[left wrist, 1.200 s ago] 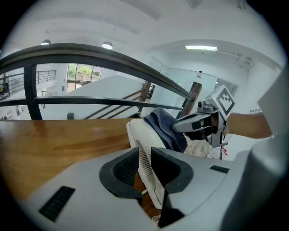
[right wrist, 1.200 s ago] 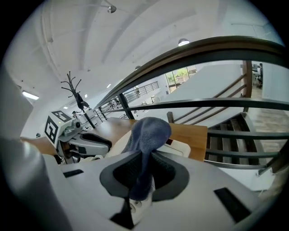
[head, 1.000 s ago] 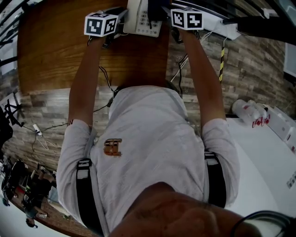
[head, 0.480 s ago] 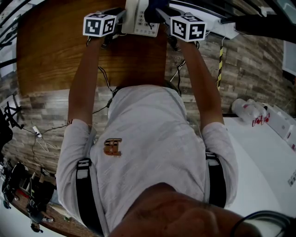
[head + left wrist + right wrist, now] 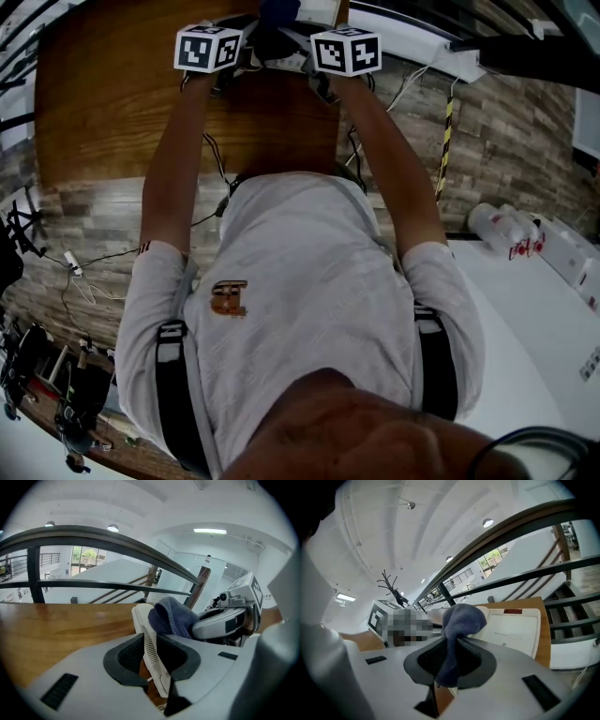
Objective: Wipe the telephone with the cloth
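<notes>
Left gripper (image 5: 151, 657) jaws clamp the near edge of the white, ribbed telephone (image 5: 142, 619), which stands tilted at the far end of the table (image 5: 122, 103) with its long axis running away from them, and right gripper (image 5: 449, 659), coming from the right, pinches the blue cloth (image 5: 461, 616) bunched against the phone's upper end.

Open tabletop (image 5: 112, 94) left of telephone (image 5: 151, 658)

Head view: high above the person (image 5: 300, 300), facing steeply down past chest and arms to the far worktop (image 5: 112, 103).
Left gripper view: low, very near, facing along its jaws across the telephone (image 5: 151, 658) toward a railing (image 5: 93, 534).
Right gripper view: equally near, facing the same telephone and railing.
Shared: both gripper views take in the cloth (image 5: 459, 616) on the telephone.
</notes>
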